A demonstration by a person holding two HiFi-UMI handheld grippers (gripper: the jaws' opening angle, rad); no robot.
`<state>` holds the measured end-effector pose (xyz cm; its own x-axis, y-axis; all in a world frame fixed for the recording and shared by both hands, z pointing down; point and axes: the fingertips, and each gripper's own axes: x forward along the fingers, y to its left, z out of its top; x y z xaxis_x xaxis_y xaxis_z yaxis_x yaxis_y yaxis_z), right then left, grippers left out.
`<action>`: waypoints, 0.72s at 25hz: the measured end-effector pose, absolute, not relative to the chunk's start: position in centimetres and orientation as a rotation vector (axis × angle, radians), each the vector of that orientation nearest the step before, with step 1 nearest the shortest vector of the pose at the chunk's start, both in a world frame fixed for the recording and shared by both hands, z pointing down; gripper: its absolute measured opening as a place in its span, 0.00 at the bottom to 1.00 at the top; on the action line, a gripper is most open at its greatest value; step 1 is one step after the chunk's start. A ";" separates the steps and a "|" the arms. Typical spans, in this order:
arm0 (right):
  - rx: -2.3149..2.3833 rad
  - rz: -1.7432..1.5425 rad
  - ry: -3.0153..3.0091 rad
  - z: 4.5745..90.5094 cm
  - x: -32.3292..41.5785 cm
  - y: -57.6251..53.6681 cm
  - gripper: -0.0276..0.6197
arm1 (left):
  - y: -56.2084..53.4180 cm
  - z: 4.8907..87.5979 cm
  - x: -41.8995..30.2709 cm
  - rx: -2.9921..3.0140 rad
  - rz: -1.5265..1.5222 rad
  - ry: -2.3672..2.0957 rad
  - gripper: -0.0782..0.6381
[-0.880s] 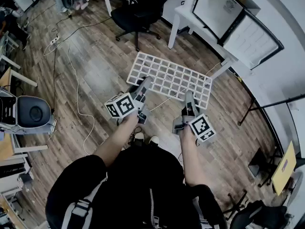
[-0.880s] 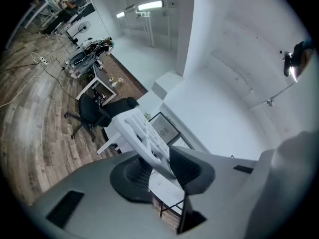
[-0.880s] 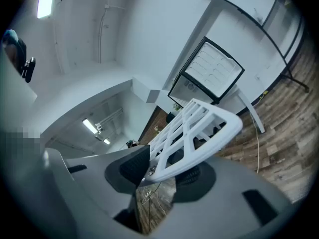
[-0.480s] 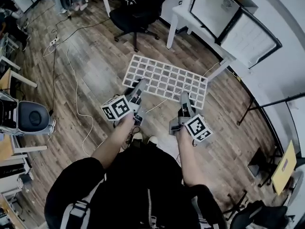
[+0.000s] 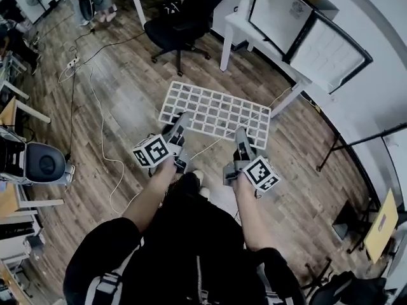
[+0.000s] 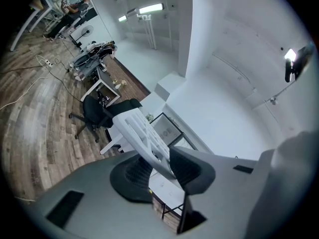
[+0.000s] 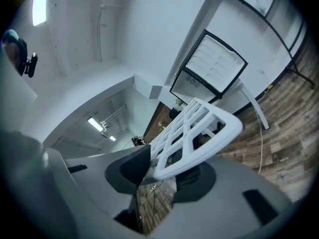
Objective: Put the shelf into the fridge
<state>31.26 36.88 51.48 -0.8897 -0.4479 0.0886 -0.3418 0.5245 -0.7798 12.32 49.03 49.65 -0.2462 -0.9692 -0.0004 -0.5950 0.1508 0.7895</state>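
Observation:
A white grid shelf (image 5: 216, 112) hangs level above the wooden floor in the head view, carried by its near edge. My left gripper (image 5: 180, 121) is shut on the shelf's near left part, my right gripper (image 5: 241, 135) on its near right part. In the left gripper view the shelf (image 6: 142, 132) runs away between the dark pads (image 6: 188, 169). The right gripper view shows the shelf (image 7: 192, 136) clamped at its edge the same way. The small fridge (image 5: 304, 32) stands on a white table at the upper right, its door (image 5: 328, 47) swung open.
A black office chair (image 5: 184, 14) stands beyond the shelf, left of the white table (image 5: 254, 33). Cables (image 5: 102, 126) trail across the floor on the left. A grey machine (image 5: 38, 162) sits at the left edge. A black rack (image 5: 362, 142) stands to the right.
Both grippers and the shelf have drifted a little left and nearer to the person; the fridge and chair show slightly more to the left as the head view shifted.

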 end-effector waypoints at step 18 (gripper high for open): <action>-0.803 -1.277 2.573 51.3 20.8 24.1 0.25 | 34.1 49.7 0.7 1.568 -0.925 -1.809 0.27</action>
